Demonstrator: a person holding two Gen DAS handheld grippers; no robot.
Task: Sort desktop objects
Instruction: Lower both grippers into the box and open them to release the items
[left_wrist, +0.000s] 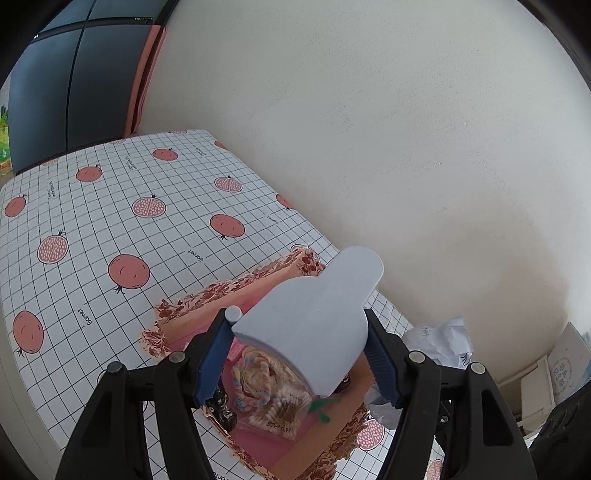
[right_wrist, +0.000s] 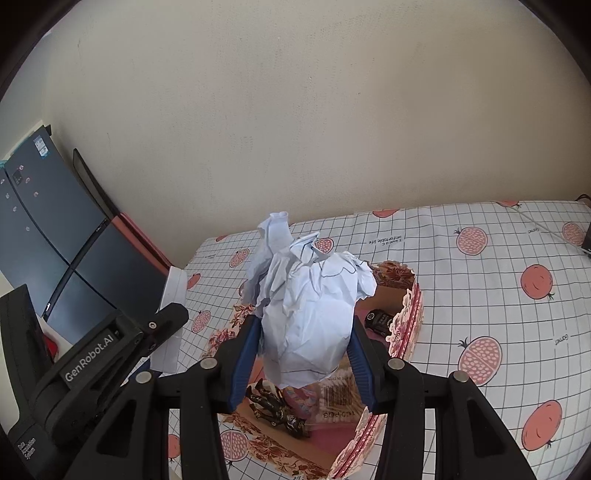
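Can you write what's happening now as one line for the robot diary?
left gripper: shut on blue foam block | right gripper: shut on crumpled paper | both above floral box

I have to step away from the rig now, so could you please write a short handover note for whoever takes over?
Left gripper: shut on a pale blue bottle-shaped piece, above the floral box.
Right gripper: shut on a crumpled paper ball, also above the box.
In the box: cotton swab pack, dark wrapped candies, a black item at the far end.
Done: those items are boxed.
Left: place both held things; where the paper belongs is unclear.
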